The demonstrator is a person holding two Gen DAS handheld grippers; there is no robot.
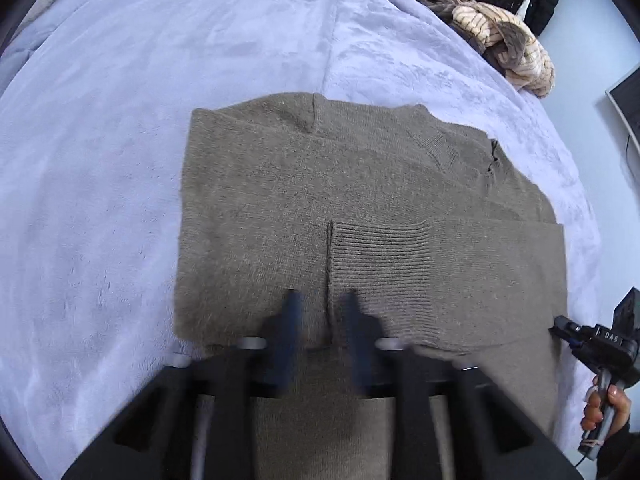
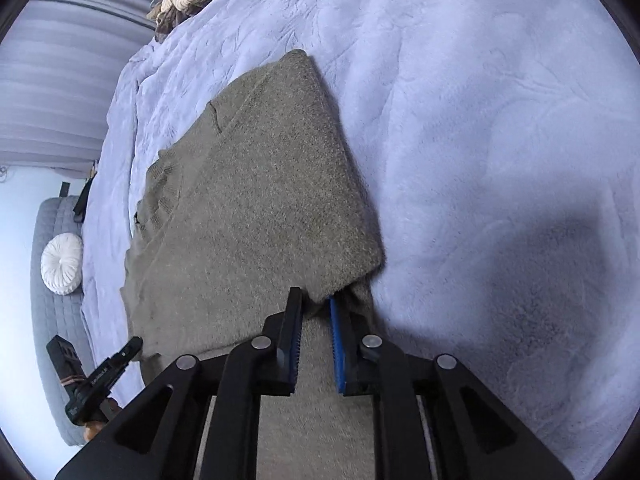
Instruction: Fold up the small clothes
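Grey-brown knit sweater [image 1: 360, 200], partly folded, lies flat on a pale lilac plush bed cover [image 1: 120, 140].

The left claw [image 1: 320, 300] hangs over the sweater's near edge, its blurred fingers apart on either side of the ribbed cuff's [image 1: 380, 256] edge, gripping nothing. The right claw [image 2: 316, 300] stands at the folded corner, jaws narrowly apart with a bit of knit between them, pads not pressing. A heap of striped clothes [image 1: 508, 44] lies well apart at the bed's far edge.

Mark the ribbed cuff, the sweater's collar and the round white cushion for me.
ribbed cuff [image 1: 380, 248], left wrist view, middle of the ribbing.
sweater's collar [image 1: 438, 148], left wrist view, on the ribbed neckband.
round white cushion [image 2: 62, 264], right wrist view, its centre.
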